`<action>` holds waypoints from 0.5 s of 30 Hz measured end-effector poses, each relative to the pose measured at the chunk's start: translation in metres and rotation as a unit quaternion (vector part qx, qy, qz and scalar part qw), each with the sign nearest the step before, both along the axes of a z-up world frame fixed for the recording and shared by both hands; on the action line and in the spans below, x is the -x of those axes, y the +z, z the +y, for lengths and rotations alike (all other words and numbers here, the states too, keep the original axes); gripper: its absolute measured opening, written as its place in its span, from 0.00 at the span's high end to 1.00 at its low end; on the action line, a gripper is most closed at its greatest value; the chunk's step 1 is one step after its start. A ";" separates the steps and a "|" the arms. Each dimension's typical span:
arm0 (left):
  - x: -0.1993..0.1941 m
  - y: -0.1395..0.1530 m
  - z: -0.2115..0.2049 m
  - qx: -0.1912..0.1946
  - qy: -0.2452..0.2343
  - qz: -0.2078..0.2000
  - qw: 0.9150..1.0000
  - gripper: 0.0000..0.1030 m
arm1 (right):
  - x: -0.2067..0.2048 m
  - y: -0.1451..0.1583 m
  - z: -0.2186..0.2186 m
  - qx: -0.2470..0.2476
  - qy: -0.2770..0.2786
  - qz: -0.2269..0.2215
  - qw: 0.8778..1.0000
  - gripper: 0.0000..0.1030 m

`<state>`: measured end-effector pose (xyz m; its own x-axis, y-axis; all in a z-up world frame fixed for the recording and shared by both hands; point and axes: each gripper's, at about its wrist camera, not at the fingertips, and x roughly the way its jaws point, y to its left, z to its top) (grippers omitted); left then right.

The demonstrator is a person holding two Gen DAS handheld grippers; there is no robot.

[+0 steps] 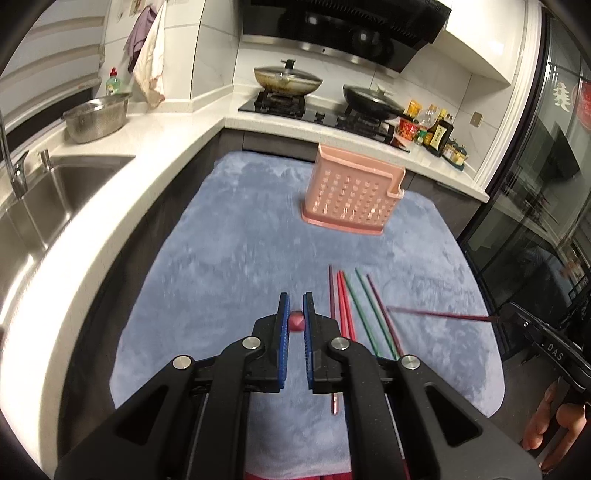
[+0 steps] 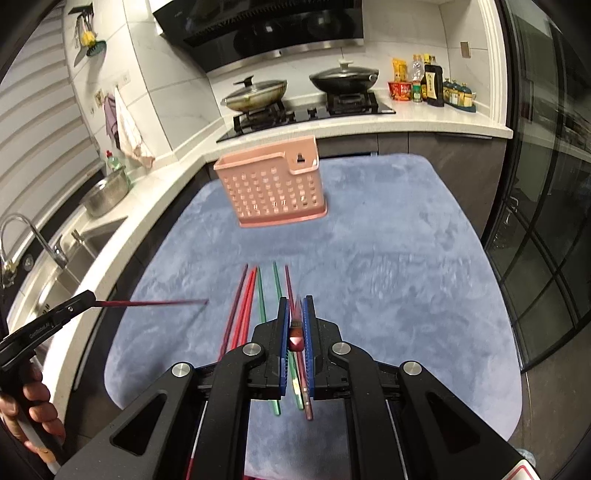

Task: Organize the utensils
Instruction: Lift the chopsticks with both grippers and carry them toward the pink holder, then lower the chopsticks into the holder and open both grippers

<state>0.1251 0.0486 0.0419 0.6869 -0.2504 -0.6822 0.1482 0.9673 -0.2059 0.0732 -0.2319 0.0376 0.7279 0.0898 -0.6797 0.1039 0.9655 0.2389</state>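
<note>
A home kitchen: lidded pans (image 2: 343,79) are sitting on a gas hob (image 2: 306,110) beneath a range hood (image 2: 266,33); a steel sink (image 1: 55,192) is adjoining the white tabletop (image 1: 173,147); condiment bottles (image 2: 432,85) are lining the wall.

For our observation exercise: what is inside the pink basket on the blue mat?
Nothing shows above the rim of the pink basket, and no sticks show through its holes. Its floor is hidden behind its walls. The chopsticks lie on the blue mat.

Pink perforated plastic utensil basket (image 1: 352,194): upright on mat. Red, green, maroon chopsticks (image 1: 356,314): lying roughly parallel nearby; two maroon ones lifted.
</note>
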 end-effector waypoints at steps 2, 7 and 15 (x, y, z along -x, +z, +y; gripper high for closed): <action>-0.008 0.013 -0.003 -0.002 -0.004 -0.012 1.000 0.94 | -0.003 0.008 -0.005 -0.007 -0.003 -0.007 1.000 0.93; -0.030 0.044 -0.013 -0.003 -0.010 -0.041 0.999 0.94 | -0.019 0.028 -0.018 -0.005 -0.010 -0.027 1.000 0.93; -0.072 0.094 -0.031 -0.003 -0.006 -0.082 0.997 0.94 | -0.058 0.068 -0.031 -0.010 0.002 -0.066 0.998 0.93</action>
<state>0.1971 0.0176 0.1359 0.7870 -0.2546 -0.5619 0.1904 0.9666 -0.1713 0.1312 -0.2627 0.1058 0.8102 0.1057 -0.5766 0.0659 0.9610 0.2687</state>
